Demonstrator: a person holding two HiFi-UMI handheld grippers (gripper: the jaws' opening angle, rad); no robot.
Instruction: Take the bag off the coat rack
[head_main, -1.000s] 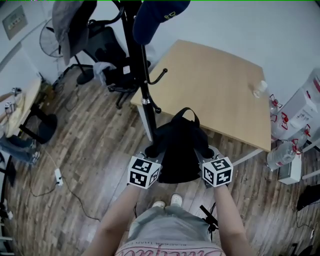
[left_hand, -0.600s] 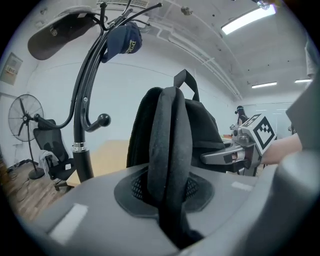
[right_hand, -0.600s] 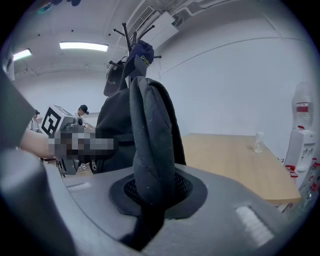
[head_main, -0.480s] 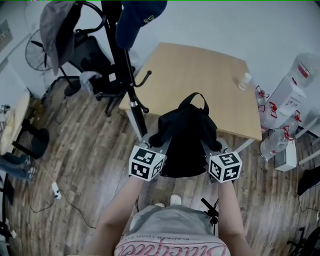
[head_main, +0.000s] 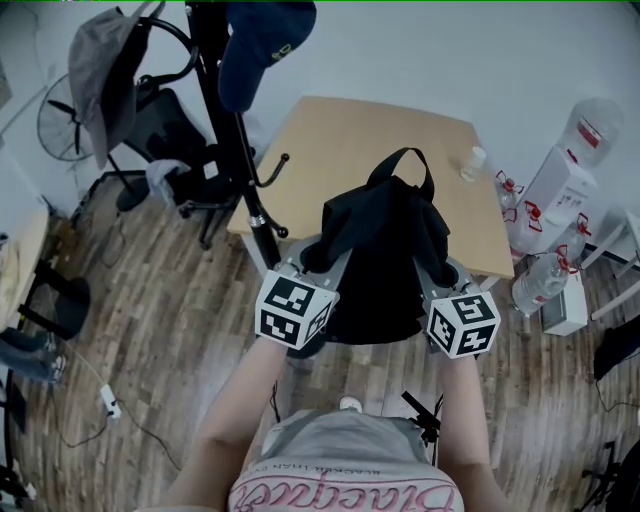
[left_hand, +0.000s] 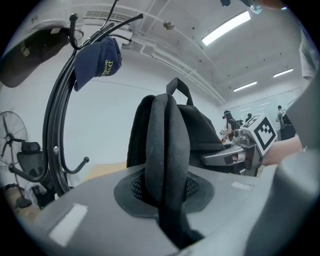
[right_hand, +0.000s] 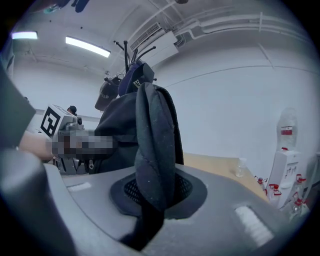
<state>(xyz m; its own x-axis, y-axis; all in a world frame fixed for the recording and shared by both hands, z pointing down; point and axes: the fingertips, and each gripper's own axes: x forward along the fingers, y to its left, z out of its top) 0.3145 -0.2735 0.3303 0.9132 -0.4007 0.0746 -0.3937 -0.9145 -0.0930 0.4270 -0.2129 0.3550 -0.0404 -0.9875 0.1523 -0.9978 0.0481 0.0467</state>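
The black backpack (head_main: 385, 250) hangs free of the coat rack (head_main: 235, 150), held up between both grippers over the near edge of the wooden table (head_main: 330, 140). My left gripper (head_main: 322, 262) is shut on one padded shoulder strap (left_hand: 167, 150), which runs up between its jaws. My right gripper (head_main: 440, 275) is shut on the other strap (right_hand: 155, 145). The bag's top handle (head_main: 400, 165) points away from me. Left of the bag stands the rack, with a navy cap (head_main: 262, 40) and a grey hat (head_main: 95, 60) on its hooks.
A small bottle (head_main: 473, 163) stands on the table's far right. A water dispenser (head_main: 565, 190) and water jugs (head_main: 540, 285) are at the right. An office chair (head_main: 160, 130) and a fan (head_main: 65, 130) sit behind the rack. Cables lie on the wood floor (head_main: 150, 330).
Both grippers have risen with the backpack and carried it away from the rack's lower hook, so it now hangs higher, over the table edge.
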